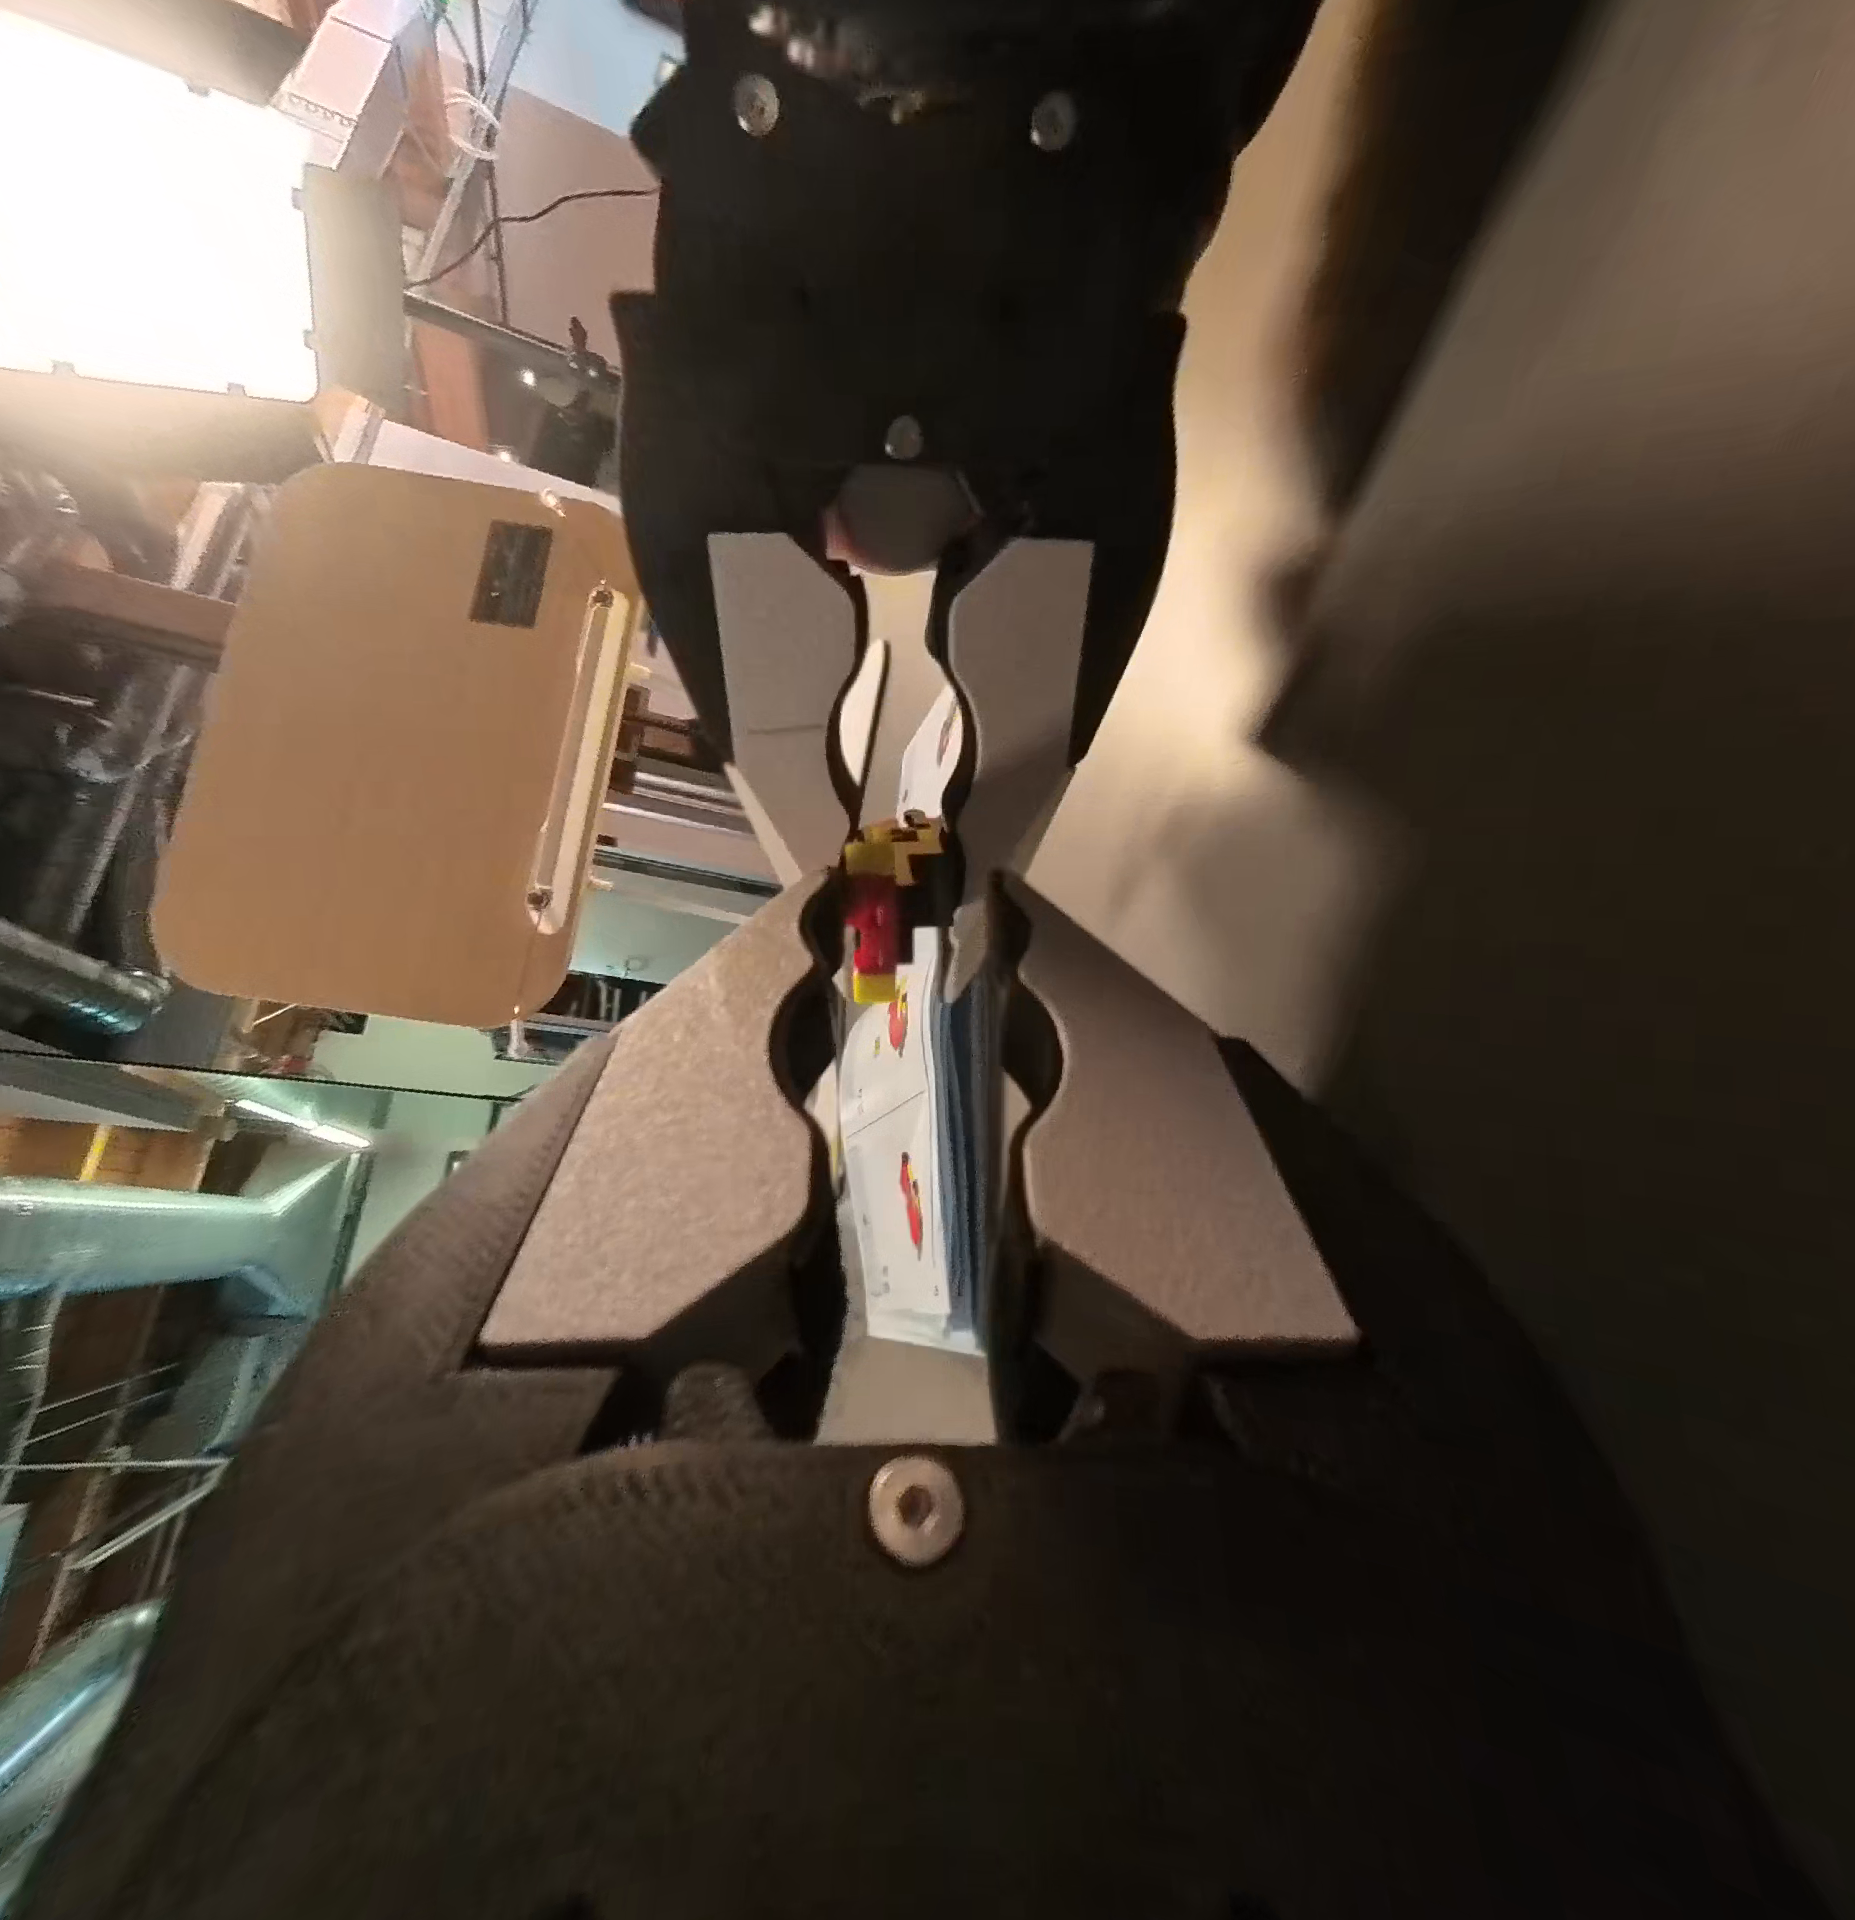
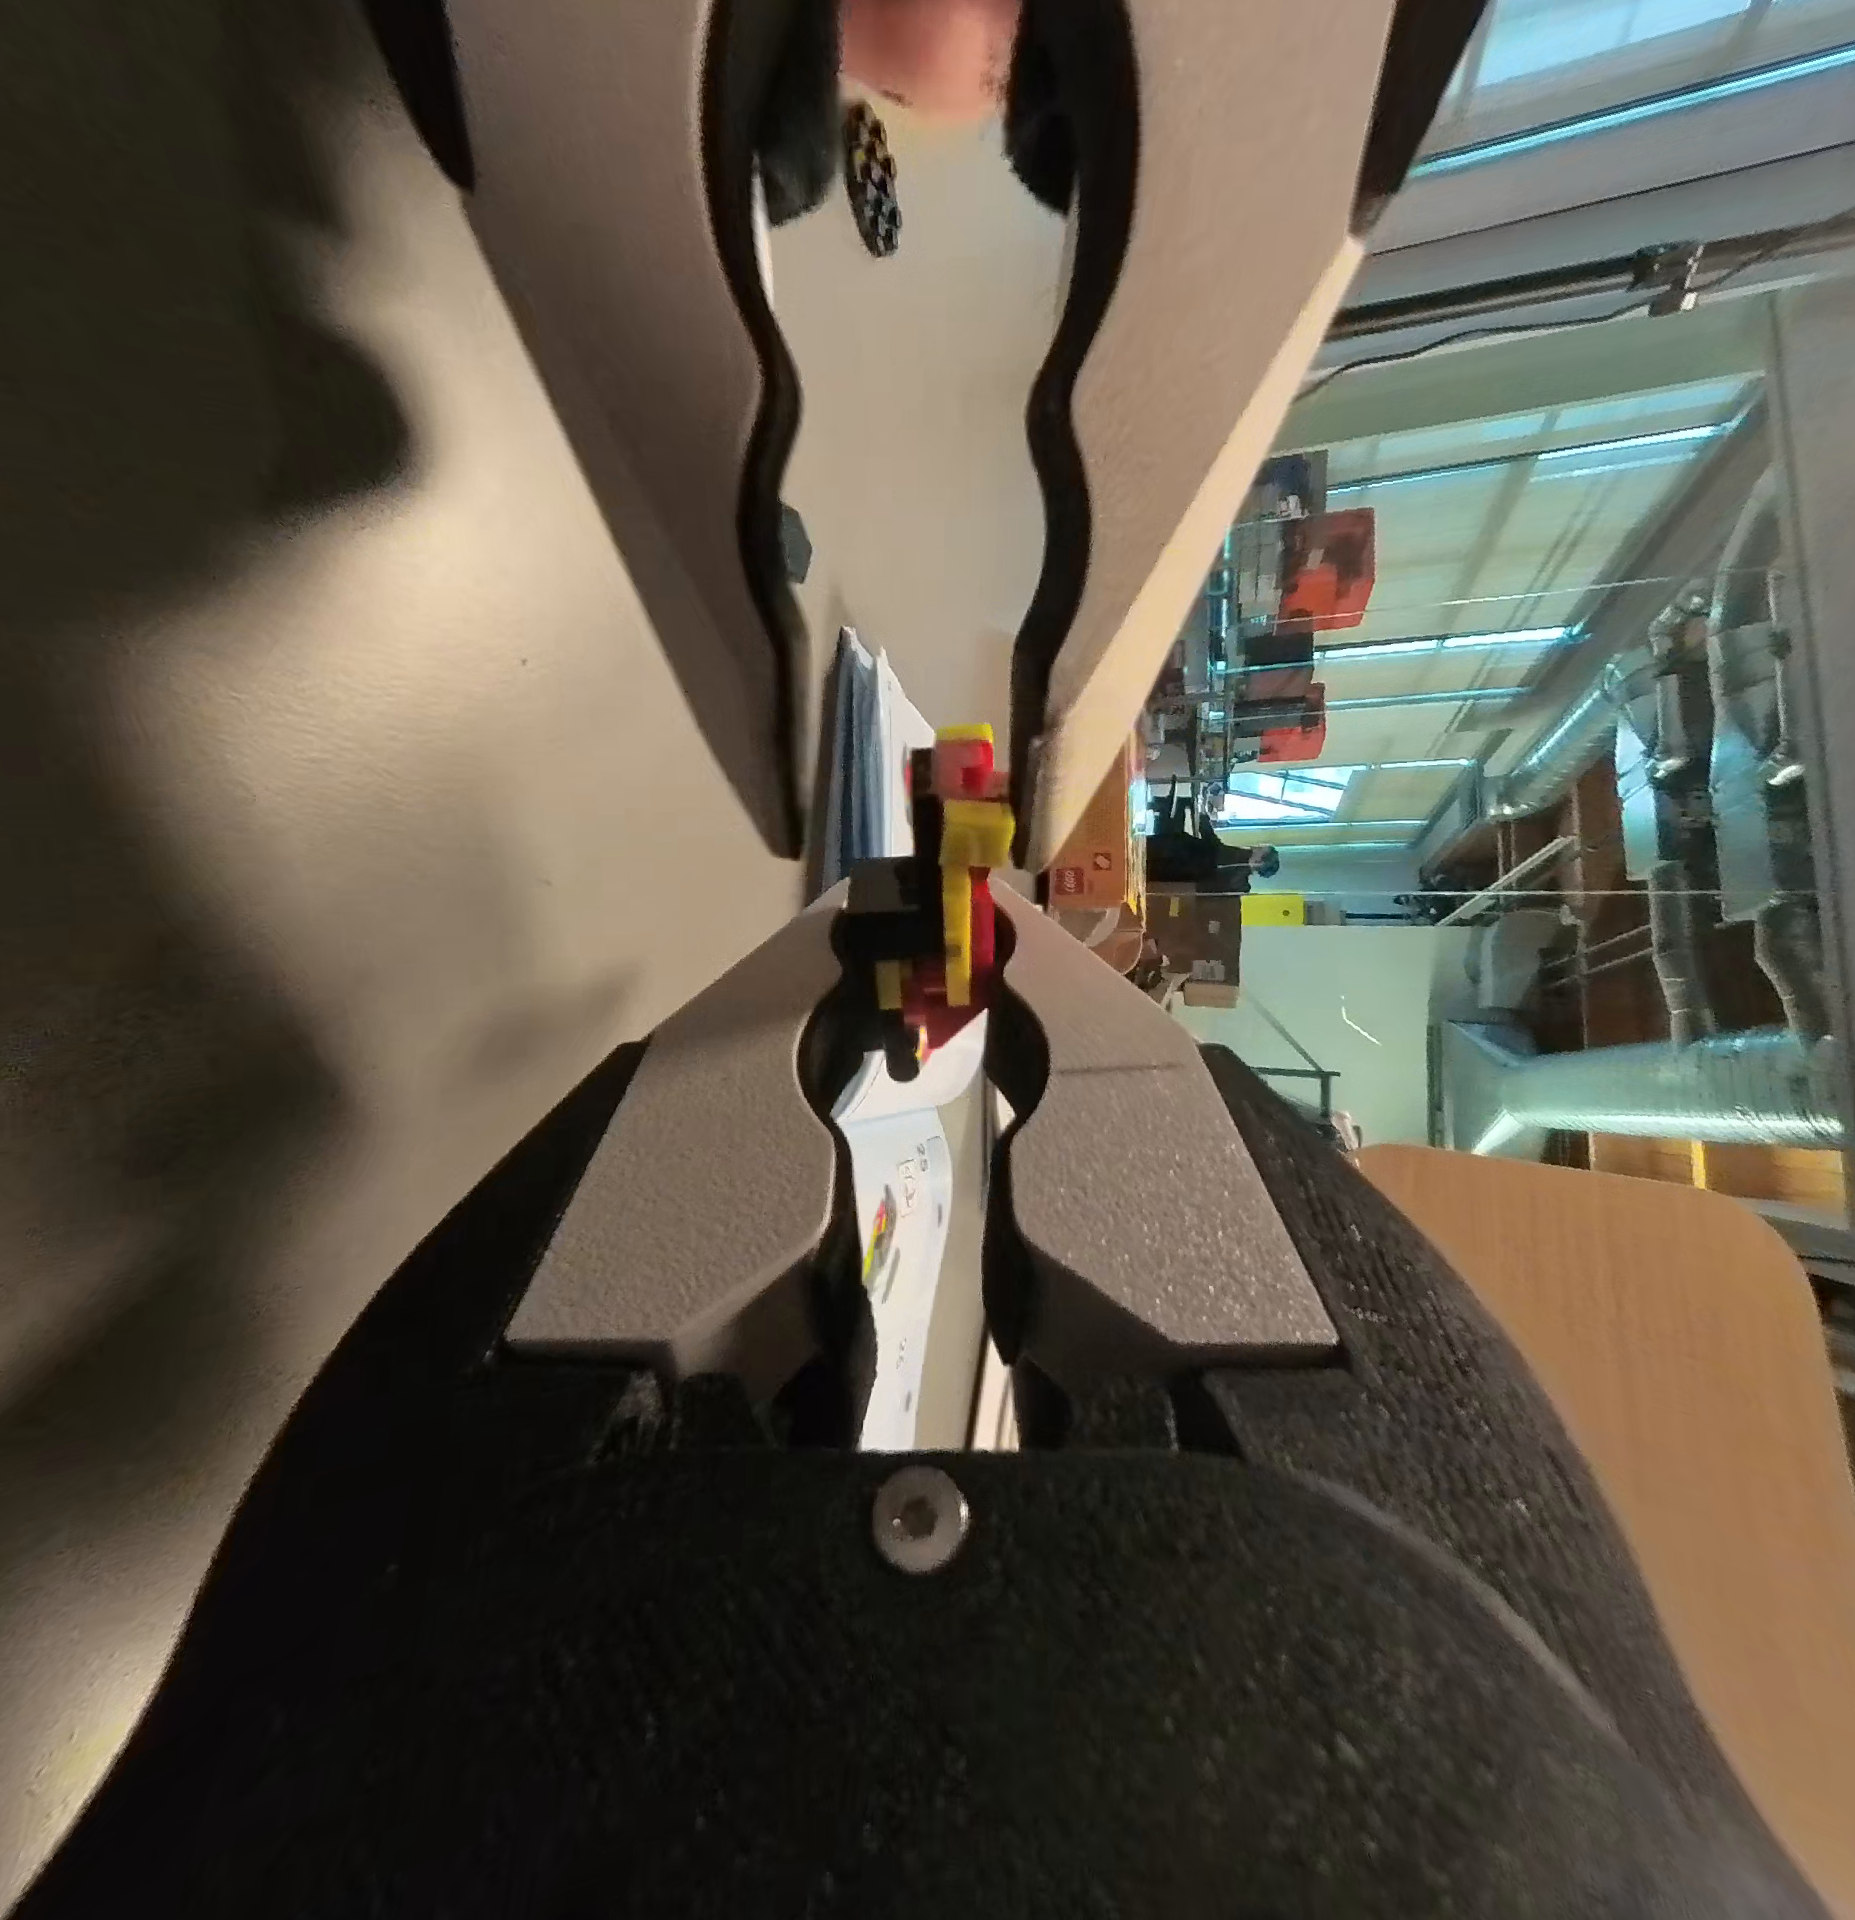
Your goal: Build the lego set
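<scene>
Over one pale table [image 2: 331,727], two grippers, left [image 1: 897,883] and right [image 2: 918,914], both clamp one lego model [image 2: 949,894]

I am looking along a pale, plain tabletop [image 1: 1266,520] that is filling one side of each wrist view, turned on edge because both cameras are rolled sideways. Soft dark shadows are falling across it. An open instruction booklet [image 1: 907,1164] is lying flat on it, its white pages showing small red and yellow pictures, with a stack of bluish page edges beside them. In the right wrist view the same booklet [image 2: 902,1195] is showing again, and farther along the tabletop [image 2: 435,727] a small round black disc with coloured dots [image 2: 869,177] is resting on the surface, well apart from the booklet.
</scene>
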The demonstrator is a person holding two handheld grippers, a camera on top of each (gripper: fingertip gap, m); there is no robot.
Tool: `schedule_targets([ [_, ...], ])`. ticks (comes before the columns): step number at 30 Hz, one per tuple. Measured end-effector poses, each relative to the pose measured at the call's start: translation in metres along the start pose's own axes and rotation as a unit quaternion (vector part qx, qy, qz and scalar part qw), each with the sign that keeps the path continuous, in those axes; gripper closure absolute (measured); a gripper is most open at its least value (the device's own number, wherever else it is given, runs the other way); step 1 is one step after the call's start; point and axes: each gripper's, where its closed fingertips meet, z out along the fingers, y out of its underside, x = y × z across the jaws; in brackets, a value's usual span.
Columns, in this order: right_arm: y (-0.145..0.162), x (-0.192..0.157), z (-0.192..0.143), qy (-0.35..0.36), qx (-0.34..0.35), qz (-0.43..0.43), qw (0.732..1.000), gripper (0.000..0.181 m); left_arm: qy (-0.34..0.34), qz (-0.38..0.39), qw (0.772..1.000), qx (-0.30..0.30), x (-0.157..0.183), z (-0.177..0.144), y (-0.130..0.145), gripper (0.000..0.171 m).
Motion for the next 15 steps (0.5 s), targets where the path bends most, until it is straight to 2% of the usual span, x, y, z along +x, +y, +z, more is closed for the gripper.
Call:
schedule_targets([
  [3,-0.0012,-0.0020,0.0002,-0.005,0.003,0.002,1.000,0.166,-0.011,-0.006,1.000,-0.004,-0.0049,-0.0006,0.0010,0.160],
  [13,-0.0019,-0.0041,0.0004,-0.014,0.008,0.022,1.000,0.166,-0.001,0.003,1.000,-0.025,-0.0056,-0.0009,0.0001,0.161],
  [15,-0.0021,-0.0048,0.0004,-0.017,0.012,0.029,0.999,0.165,0.003,-0.029,0.999,-0.013,-0.0055,-0.0004,-0.0009,0.161],
])
